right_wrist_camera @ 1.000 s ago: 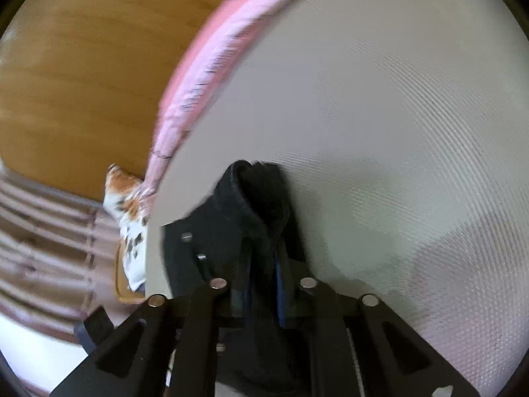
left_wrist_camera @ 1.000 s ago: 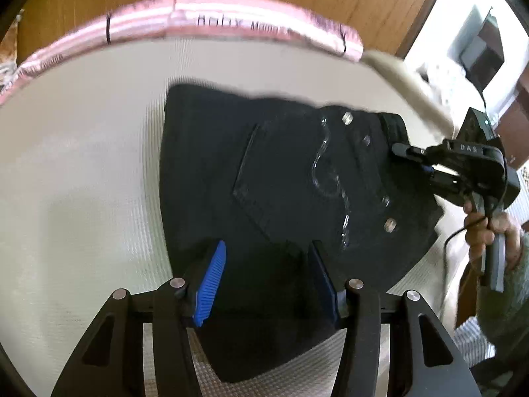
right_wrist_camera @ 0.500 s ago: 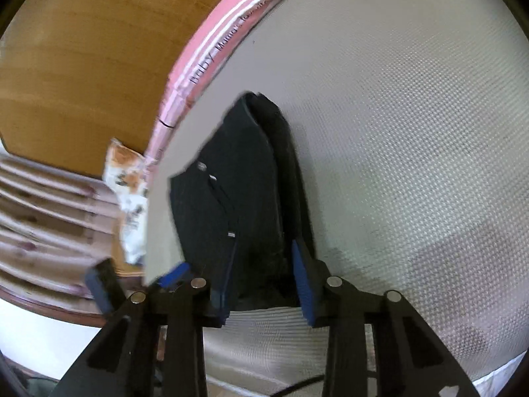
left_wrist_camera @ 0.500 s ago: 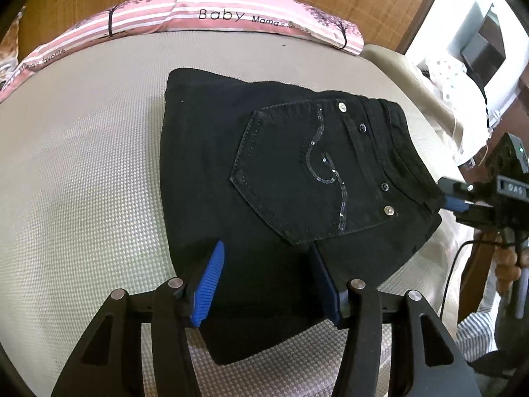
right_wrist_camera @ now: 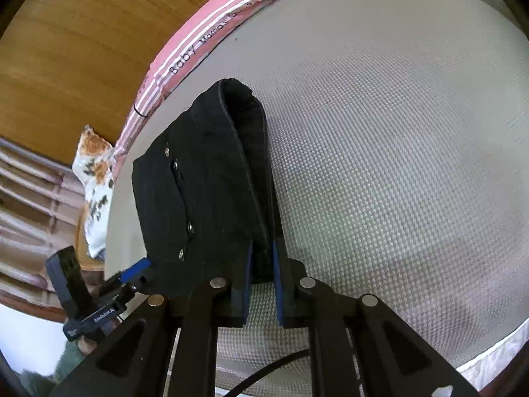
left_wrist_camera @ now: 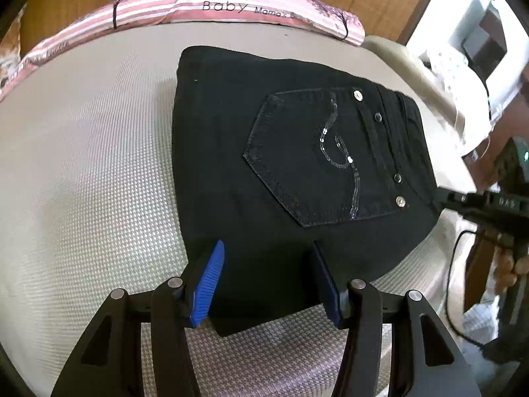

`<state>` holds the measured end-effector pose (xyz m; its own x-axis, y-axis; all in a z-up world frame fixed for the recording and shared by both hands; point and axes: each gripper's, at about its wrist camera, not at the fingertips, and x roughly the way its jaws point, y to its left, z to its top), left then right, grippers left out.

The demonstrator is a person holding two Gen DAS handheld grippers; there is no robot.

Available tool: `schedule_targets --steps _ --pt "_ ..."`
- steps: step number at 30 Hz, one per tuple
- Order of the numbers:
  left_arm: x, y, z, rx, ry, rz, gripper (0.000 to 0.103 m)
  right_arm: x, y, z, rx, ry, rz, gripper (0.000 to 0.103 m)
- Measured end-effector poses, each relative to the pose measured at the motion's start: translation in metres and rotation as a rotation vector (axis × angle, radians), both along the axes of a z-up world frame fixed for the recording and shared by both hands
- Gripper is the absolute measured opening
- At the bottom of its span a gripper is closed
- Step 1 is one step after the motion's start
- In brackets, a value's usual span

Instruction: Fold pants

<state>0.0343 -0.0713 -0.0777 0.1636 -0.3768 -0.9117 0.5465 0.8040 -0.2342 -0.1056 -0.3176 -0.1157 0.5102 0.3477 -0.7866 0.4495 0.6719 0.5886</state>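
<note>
Right claw [right_wrist_camera: 261, 281] re-closed on pants [left_wrist_camera: 297, 172] waistband edge, left claw [left_wrist_camera: 267, 281] agape, waistband rightward.

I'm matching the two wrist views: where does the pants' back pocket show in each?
Left wrist: back pocket right of center on the black pants.
Right wrist: pocket face not visible; pants left of center.
Shared landmark: pink striped pillow.
</note>
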Motion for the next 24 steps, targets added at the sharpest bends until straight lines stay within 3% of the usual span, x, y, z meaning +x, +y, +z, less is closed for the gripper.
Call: schedule_targets --steps 1,5,8,15,24 --pt "-0.001 -0.001 0.0 0.008 -0.007 -0.004 0.055 0.002 0.001 0.001 -0.009 0.003 0.007 0.011" --pt "-0.001 0.0 0.0 0.008 -0.011 0.002 0.055 0.002 0.001 0.005 -0.045 0.022 -0.01 0.032" --pt "0.001 0.003 0.002 0.007 -0.012 0.019 0.056 0.001 -0.003 0.012 -0.04 0.009 -0.02 0.032" --pt "0.012 0.011 0.016 0.015 -0.089 0.086 0.056 0.025 -0.002 0.055 -0.151 -0.095 -0.008 0.032" --pt "0.035 0.009 0.012 0.147 -0.209 0.151 0.056 0.1 0.021 0.069 -0.232 -0.167 0.046 0.032"
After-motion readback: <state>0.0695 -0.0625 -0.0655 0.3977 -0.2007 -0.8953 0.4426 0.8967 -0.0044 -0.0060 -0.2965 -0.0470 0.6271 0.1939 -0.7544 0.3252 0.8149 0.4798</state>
